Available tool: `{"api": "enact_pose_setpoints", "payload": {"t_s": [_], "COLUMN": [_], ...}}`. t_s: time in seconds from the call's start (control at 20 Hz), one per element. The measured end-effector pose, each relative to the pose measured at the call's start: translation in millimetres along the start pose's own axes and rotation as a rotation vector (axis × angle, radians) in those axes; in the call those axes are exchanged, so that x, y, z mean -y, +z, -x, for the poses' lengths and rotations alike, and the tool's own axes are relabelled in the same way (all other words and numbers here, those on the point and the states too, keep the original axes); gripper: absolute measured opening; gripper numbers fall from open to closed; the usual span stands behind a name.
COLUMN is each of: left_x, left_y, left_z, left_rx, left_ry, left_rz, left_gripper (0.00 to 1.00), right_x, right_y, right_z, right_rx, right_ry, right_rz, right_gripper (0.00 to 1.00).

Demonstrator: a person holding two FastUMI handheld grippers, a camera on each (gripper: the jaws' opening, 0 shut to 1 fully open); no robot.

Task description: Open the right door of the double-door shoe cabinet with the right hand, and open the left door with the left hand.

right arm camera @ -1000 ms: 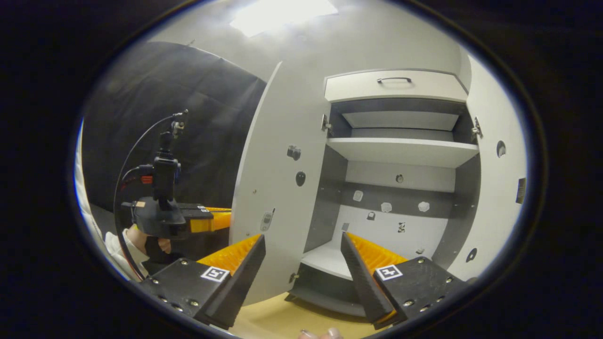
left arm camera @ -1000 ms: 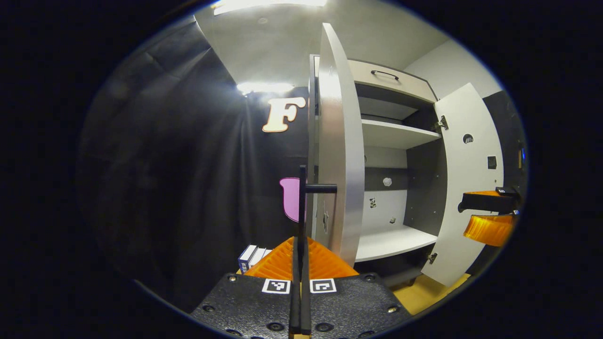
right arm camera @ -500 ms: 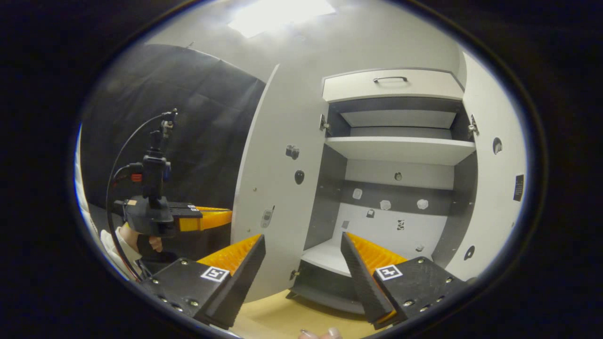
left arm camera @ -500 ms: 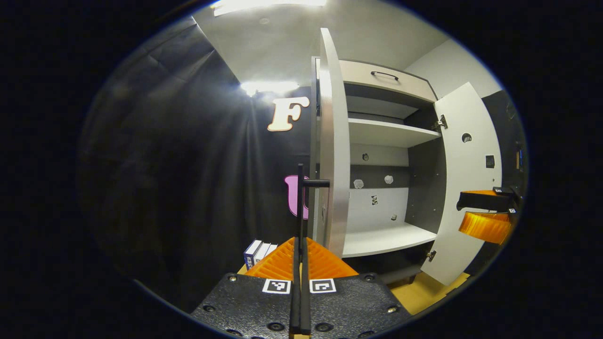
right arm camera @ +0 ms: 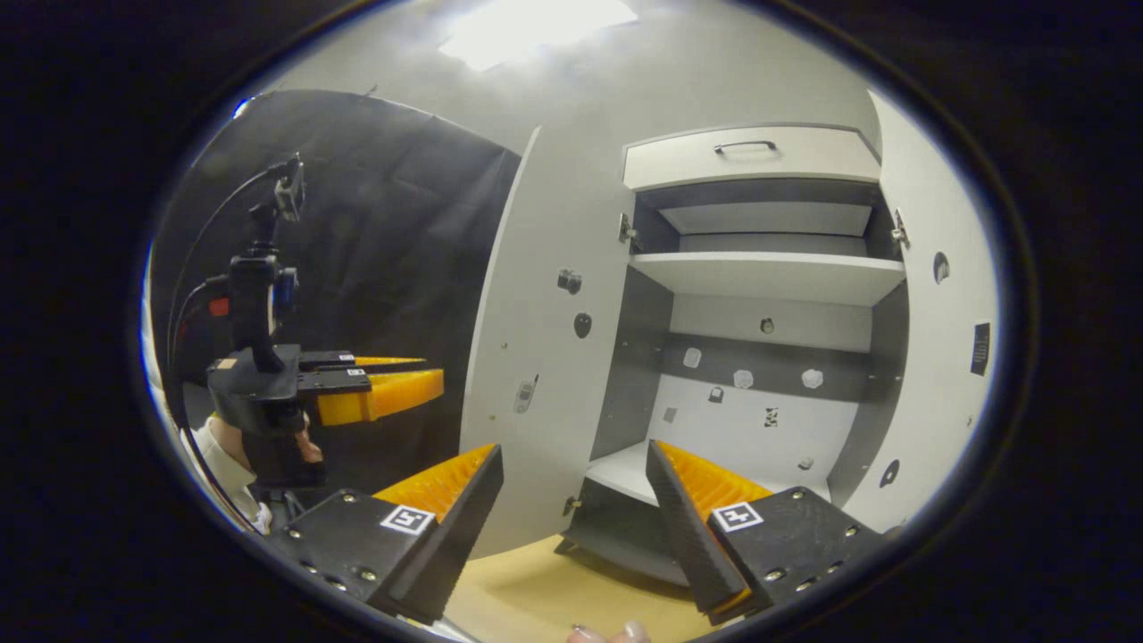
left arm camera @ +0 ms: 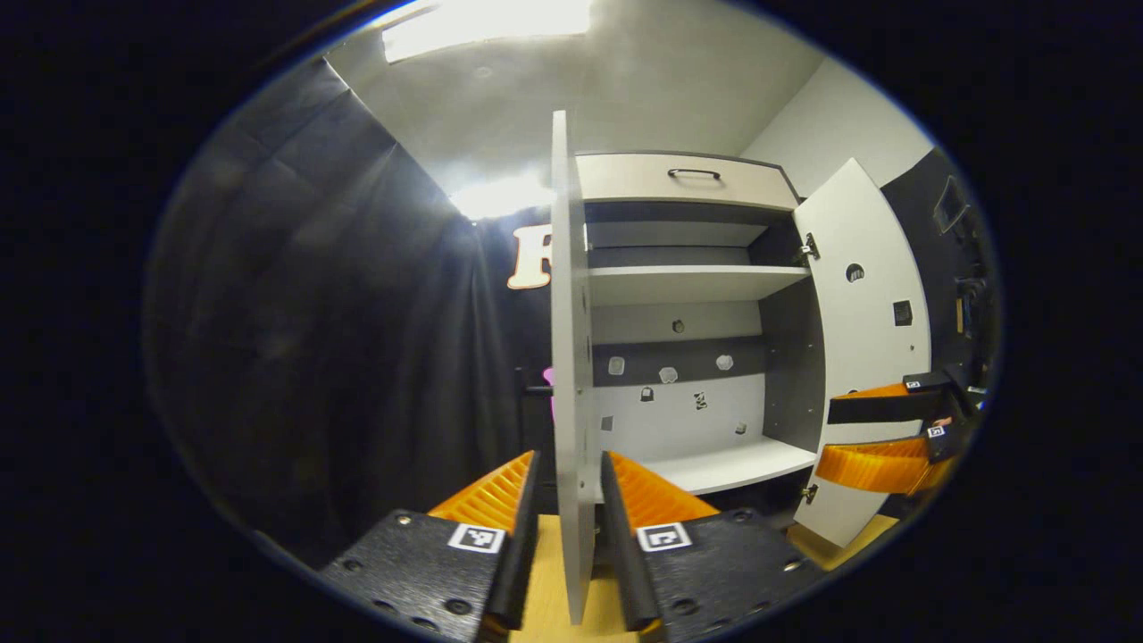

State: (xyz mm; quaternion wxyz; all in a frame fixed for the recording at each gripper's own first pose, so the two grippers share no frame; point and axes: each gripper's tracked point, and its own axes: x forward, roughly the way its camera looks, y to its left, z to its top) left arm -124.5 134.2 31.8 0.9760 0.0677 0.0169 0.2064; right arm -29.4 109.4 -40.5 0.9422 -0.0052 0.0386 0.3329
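My left tongs point(left arm camera: 564, 500) stand parted, with the edge of the left door point(left arm camera: 571, 375) between the two fingers; I cannot tell whether either finger touches it. The left gripper view sees that door edge-on, as a thin upright strip, with a dark handle point(left arm camera: 536, 389) sticking out on its far side. The right gripper view sees the same left door point(right arm camera: 545, 357) from its inner face, broad and pale.

My right tongs point(right arm camera: 576, 500) are spread wide and hold nothing. In the left gripper view they hang just in front of the right door point(left arm camera: 862, 339), swung wide open. In the right gripper view that right door point(right arm camera: 938, 339) runs along the edge.

The shoe cabinet point(left arm camera: 688, 295) stands open, a drawer point(right arm camera: 750, 156) across its top, shelves inside bare. A hand point(right arm camera: 295, 442) holds the left gripper off by the black cloth.
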Motion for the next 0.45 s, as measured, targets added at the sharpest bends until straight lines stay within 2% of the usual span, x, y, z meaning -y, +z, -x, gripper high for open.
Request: {"api": "enact_pose_setpoints", "payload": {"t_s": [0.05,0.15,0.3,0.35,0.45], "left_x": [13,36,88,103,129], "left_y": [-2,-9,-15,-17,-13], "left_z": [1,0,-7,-12,-14], "left_rx": [-0.007,-0.023,-0.019,-0.012,0.007], "left_ry": [-0.013,-0.042,-0.144,-0.170,-0.221], "left_rz": [-0.009,-0.033,-0.059,-0.065,-0.060], "left_gripper": [0.61,0.71,0.83,0.96,0.98], "right_x": [4,14,33,40,55], "right_y": [-1,-1,-5,-7,-10], "right_z": [6,17,35,41,51], "right_rx": [0.000,-0.002,-0.015,-0.018,-0.022], "right_ry": [-0.009,-0.031,-0.086,-0.107,-0.151], "right_rz": [0.001,-0.001,-0.006,-0.009,-0.017], "right_gripper": [0.97,0.97,0.97,0.97,0.97]}}
